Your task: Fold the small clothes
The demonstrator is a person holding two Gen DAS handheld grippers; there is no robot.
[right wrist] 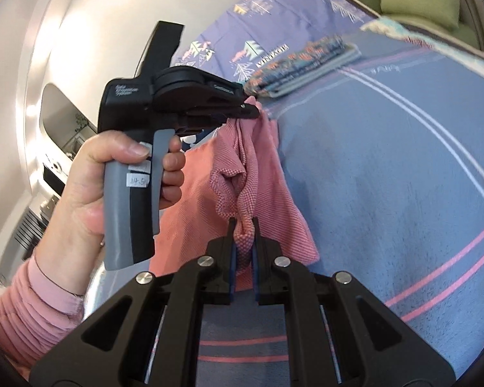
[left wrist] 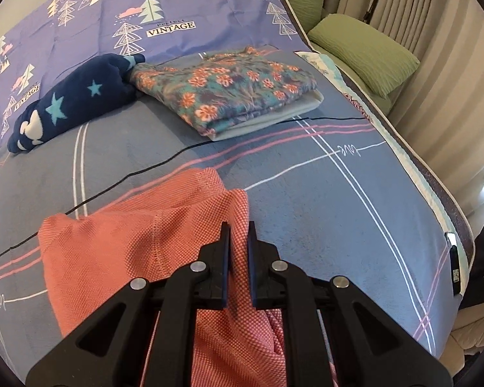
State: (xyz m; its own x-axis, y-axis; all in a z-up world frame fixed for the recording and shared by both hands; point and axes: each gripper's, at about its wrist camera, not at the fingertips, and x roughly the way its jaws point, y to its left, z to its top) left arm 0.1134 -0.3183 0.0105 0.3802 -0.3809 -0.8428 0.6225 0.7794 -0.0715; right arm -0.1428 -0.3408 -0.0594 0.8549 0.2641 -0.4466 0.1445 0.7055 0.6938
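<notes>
A coral pink knit garment [left wrist: 138, 245] lies partly on the blue bedspread [left wrist: 322, 209]. My left gripper [left wrist: 238, 235] is shut on an edge of it. In the right wrist view the garment [right wrist: 267, 193] hangs lifted between the two grippers. My right gripper [right wrist: 243, 225] is shut on a bunched fold of it. The left gripper [right wrist: 253, 111] shows there too, held in a hand, pinching the garment's upper edge.
A folded floral cloth [left wrist: 229, 90] and a navy star-print garment [left wrist: 71, 103] lie farther back on the bed. A purple tree-print sheet [left wrist: 161, 6] covers the far end. Green cushions [left wrist: 361, 48] and curtains stand past the right edge. A thin black cable [left wrist: 145, 171] crosses the bed.
</notes>
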